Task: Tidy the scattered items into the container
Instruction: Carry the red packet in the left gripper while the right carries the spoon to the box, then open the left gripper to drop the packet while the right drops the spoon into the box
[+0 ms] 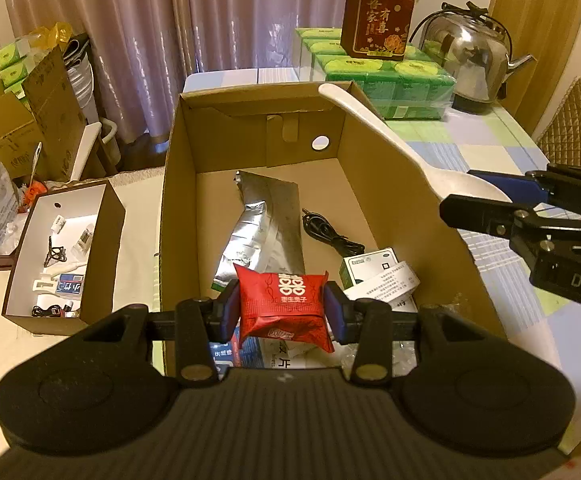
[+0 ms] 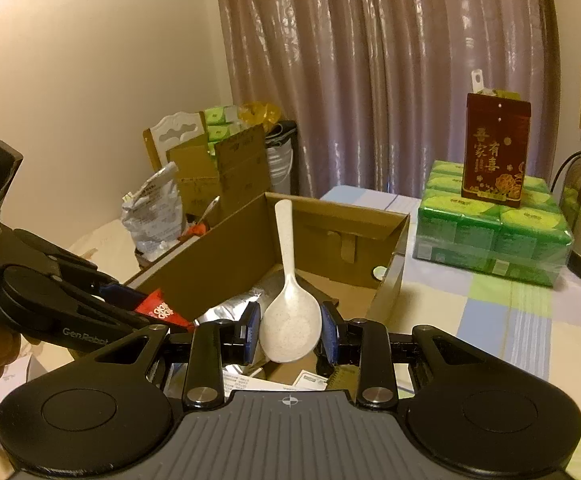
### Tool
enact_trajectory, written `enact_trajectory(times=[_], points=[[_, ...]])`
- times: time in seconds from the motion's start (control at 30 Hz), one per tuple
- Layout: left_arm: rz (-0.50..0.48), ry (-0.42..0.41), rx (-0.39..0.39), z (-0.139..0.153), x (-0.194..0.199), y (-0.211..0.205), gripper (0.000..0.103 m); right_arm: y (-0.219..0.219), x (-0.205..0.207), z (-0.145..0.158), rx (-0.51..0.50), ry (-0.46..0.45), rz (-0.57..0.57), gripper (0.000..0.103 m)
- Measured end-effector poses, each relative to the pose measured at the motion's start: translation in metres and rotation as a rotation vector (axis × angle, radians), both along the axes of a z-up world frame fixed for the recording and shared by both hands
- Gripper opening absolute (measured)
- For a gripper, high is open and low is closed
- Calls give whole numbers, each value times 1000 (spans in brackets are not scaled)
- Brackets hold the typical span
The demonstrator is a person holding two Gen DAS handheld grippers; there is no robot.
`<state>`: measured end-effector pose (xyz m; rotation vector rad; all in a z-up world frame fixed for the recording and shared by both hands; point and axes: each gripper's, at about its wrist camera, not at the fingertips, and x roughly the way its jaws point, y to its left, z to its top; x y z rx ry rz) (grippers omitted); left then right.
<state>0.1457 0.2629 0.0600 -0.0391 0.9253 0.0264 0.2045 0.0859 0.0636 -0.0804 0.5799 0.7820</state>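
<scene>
My left gripper (image 1: pixel 282 308) is shut on a red candy packet (image 1: pixel 284 306) and holds it above the near end of the open cardboard box (image 1: pixel 178 168). Inside the box lie a silver foil bag (image 1: pixel 262 228), a black cable (image 1: pixel 330 236), a small green-and-white carton (image 1: pixel 364 270) and printed paper slips. My right gripper (image 2: pixel 289 330) is shut on the bowl of a white rice spoon (image 2: pixel 290 320), whose handle points up over the box (image 2: pixel 230 256). In the left wrist view the spoon (image 1: pixel 390 140) slants over the box's right wall, with the right gripper (image 1: pixel 486 200) at the right edge.
A smaller open box (image 1: pixel 110 216) with small items stands left of the big box. Green tissue packs (image 1: pixel 394 76) carrying a dark red gift box (image 1: pixel 378 16) and a steel kettle (image 1: pixel 474 64) stand at the table's back right. Cartons and bags crowd the back left.
</scene>
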Motion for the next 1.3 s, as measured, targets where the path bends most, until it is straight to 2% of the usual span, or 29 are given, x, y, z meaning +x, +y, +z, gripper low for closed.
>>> enact_trajectory(times=[0.57, 0.63, 0.7, 1.3], points=[[-6, 8, 7, -5, 10, 3, 41, 20, 10, -1, 4, 7, 5, 29], [-5, 7, 15, -6, 10, 4, 59, 22, 12, -1, 2, 7, 6, 29], [-2, 2, 34, -6, 8, 5, 60, 22, 13, -2, 1, 10, 6, 29], [-3, -3, 12, -9, -2, 12, 60, 28, 20, -14, 1, 50, -8, 29]])
